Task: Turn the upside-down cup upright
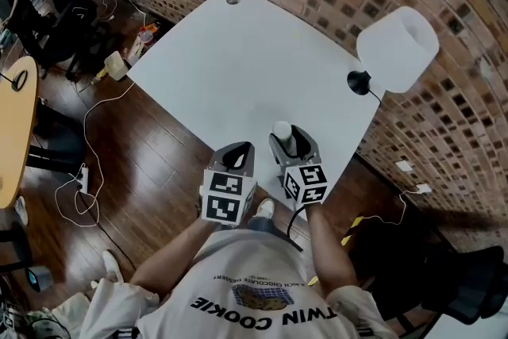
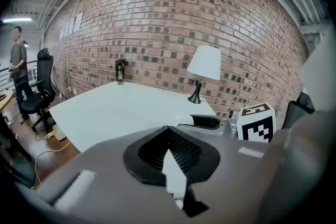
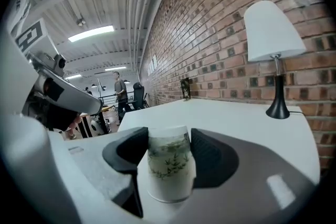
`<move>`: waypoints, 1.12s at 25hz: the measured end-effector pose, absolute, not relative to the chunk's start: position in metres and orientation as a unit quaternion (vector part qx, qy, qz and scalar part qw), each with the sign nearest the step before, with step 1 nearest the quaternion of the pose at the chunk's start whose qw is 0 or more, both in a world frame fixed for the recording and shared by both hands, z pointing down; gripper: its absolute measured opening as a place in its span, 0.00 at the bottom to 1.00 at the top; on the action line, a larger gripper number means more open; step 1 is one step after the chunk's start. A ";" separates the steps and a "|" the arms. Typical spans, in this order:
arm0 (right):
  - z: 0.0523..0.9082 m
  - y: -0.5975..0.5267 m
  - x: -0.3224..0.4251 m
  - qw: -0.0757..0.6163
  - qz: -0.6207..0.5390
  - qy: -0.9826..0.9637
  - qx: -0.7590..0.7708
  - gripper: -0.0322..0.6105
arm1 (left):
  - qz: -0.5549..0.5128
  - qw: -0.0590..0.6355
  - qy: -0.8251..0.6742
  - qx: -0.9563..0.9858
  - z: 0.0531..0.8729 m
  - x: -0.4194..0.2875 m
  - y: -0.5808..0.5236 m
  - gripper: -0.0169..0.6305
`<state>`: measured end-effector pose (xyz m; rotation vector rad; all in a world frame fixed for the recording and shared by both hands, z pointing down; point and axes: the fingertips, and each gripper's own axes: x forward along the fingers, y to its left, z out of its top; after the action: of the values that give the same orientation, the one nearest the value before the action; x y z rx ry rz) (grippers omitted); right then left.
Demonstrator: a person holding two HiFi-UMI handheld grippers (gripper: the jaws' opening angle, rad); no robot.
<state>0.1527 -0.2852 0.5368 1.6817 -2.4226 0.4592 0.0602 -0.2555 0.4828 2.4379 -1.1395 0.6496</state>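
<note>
While the right gripper clamps the white leaf-printed paper cup, well apart from the white-shaded black lamp, its base faces up; flip looks undone; left gripper closed, empty.

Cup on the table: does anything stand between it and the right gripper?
Nothing visible does. The cup stands on the white table, between the jaws of the right gripper, and they press on both its sides.

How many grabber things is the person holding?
2. The left gripper is at the near corner of the table, jaws shut on nothing. The right gripper, beside it, is shut on the white cup.
</note>
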 end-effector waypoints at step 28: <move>0.516 -0.229 0.137 0.156 0.146 -0.753 0.622 0.44 | 0.224 0.203 -0.340 0.890 0.488 0.026 -0.213 0.03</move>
<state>0.1368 -0.2292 0.5161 1.7822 -2.1567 0.4191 0.0255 -0.2128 0.4884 2.4845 -0.9495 0.6238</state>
